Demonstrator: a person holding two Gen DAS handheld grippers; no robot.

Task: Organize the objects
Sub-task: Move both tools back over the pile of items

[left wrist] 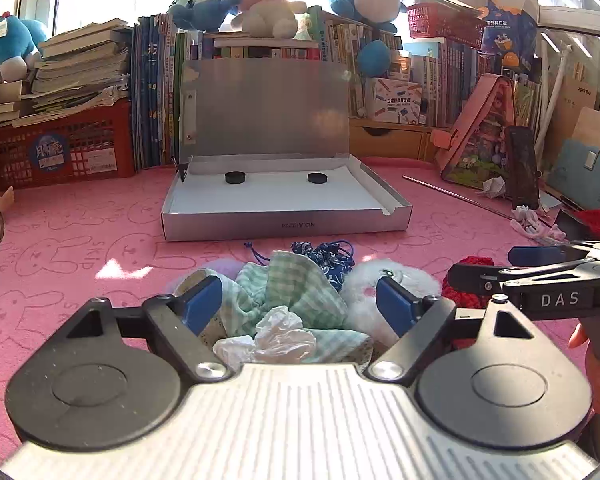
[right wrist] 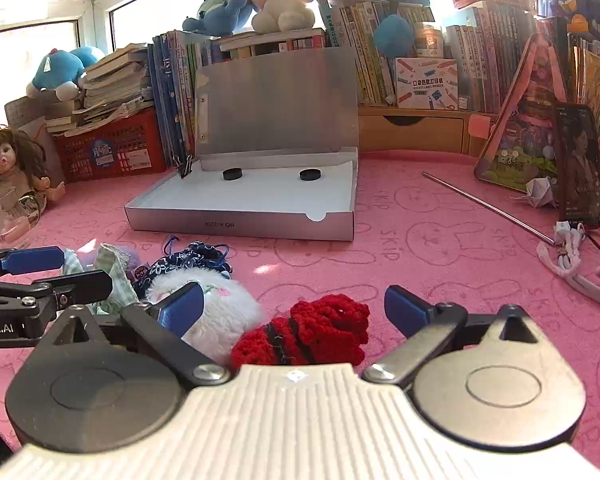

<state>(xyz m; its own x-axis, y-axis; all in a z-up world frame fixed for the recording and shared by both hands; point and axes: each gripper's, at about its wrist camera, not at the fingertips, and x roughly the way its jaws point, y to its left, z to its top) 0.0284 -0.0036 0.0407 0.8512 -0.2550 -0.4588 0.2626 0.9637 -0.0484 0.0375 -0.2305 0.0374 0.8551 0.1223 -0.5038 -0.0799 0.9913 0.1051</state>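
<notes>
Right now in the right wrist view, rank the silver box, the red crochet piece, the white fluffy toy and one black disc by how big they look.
1. silver box
2. white fluffy toy and red crochet piece: look alike, both near the camera and partly hidden by the claw, so unranked
3. black disc

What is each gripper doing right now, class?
Left gripper: open, around the green checked cloth, holding nothing.
Right gripper: open, around the red knitted item, holding nothing.
</notes>
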